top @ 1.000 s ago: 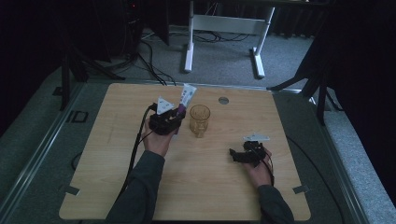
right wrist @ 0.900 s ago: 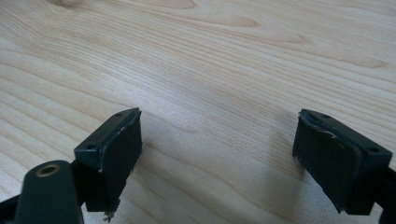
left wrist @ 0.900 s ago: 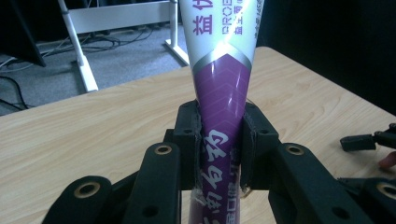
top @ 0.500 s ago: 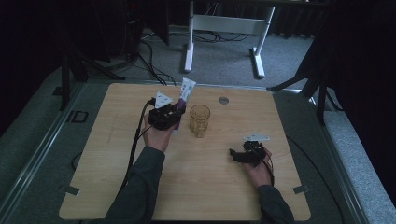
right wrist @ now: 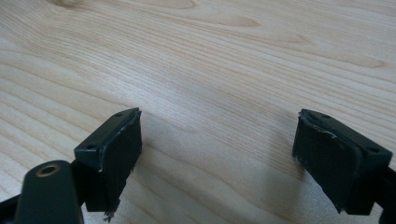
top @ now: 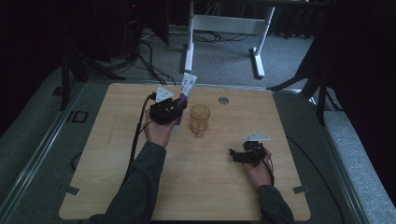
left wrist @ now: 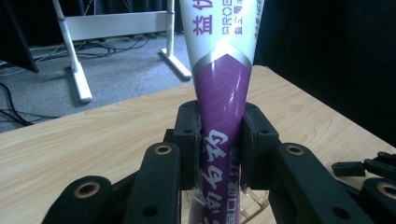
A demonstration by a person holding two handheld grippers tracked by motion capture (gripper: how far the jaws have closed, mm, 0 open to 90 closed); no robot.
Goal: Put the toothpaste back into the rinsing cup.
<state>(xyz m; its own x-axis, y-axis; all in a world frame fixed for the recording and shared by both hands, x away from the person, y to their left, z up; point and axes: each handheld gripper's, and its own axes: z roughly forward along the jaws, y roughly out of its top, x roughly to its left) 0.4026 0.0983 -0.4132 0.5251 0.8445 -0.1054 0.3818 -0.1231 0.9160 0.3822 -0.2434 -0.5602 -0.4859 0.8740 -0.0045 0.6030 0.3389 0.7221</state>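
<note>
Left tongs (left wrist: 220, 140) clamped on the purple-and-white tube (left wrist: 219, 107), pads biting its purple lower half, tube standing roughly upright with the flat white end up. In the high view the tube (top: 185, 88) rises just past the tongs' tips, and the amber glass (top: 199, 120) sits just beside them, toward the right tongs.

Likely step: get the tube into the glass. Advice:
- Grip sits fairly low, so the long top may sway; move slow.
- Bring the tube's lower end over the glass mouth before lowering; the glass looks light and may tip if the rim gets knocked.
- Release only once the tube is leaning on the rim.

Right tongs (right wrist: 219, 154) apart, nothing between the pads, low over bare bench (right wrist: 224, 56), well off from the glass. Could steady the glass if needed.
</note>
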